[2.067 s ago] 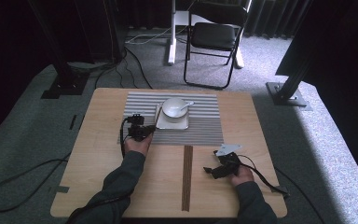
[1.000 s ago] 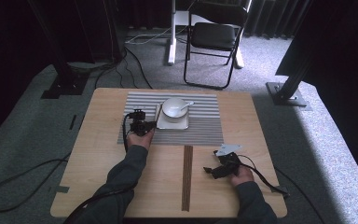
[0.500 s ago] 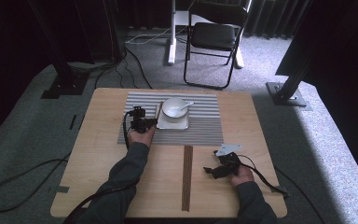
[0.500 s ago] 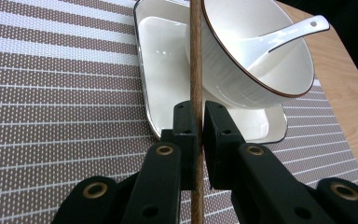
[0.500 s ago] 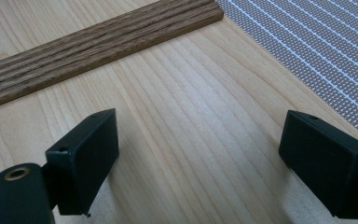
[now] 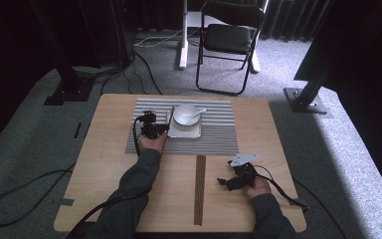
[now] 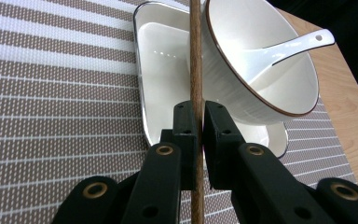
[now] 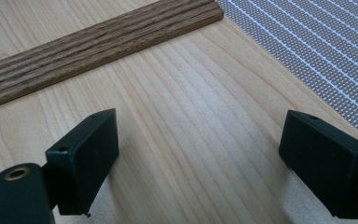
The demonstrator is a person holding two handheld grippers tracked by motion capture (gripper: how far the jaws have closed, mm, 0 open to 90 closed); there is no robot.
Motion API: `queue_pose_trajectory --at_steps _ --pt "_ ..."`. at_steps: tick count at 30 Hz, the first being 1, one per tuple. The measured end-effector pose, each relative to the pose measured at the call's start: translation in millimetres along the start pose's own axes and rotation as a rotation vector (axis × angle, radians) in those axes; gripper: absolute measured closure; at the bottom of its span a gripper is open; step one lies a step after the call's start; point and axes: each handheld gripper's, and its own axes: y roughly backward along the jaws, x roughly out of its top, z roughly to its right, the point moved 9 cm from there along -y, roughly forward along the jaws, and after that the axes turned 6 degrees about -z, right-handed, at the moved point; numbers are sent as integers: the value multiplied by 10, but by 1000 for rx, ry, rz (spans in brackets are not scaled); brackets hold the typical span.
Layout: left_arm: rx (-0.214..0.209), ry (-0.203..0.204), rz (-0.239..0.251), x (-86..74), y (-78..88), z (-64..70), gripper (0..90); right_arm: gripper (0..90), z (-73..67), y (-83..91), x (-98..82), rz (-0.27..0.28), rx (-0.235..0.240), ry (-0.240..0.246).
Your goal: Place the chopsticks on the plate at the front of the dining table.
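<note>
My left gripper (image 7: 196, 116) is shut on a thin brown wooden stick (image 7: 196, 60), which runs straight ahead between its jaws. The stick lies over the left side of a white square plate (image 7: 161, 70), close against a white bowl (image 7: 242, 56) with a brown rim. A white spoon (image 7: 298, 44) rests in the bowl. From above, the left gripper (image 6: 155, 128) sits just left of the plate (image 6: 184, 132) and bowl (image 6: 185, 114). My right gripper (image 6: 227, 182) stands open low over bare wood at the front right, with nothing between its fingers (image 8: 86, 158).
A striped brown and white placemat (image 6: 214, 139) lies under the plate. A bundle of dark wooden sticks (image 6: 199, 189) lies lengthwise on the table front, left of the right gripper; its end (image 8: 88, 44) shows ahead. A folding chair (image 6: 229, 40) stands beyond the table.
The left gripper has moved forward and a little right with the stick, up to the plate and bowl. The right gripper has stayed where it was.
</note>
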Motion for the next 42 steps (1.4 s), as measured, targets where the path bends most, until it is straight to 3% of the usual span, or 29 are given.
queue_pose_trajectory --at_steps 21,42 --pt "1 53 -1 89 -176 -84 844 113 0 0 0 0 0 0" --pt "-12 106 8 150 -267 -76 843 113 0 0 0 0 0 0"
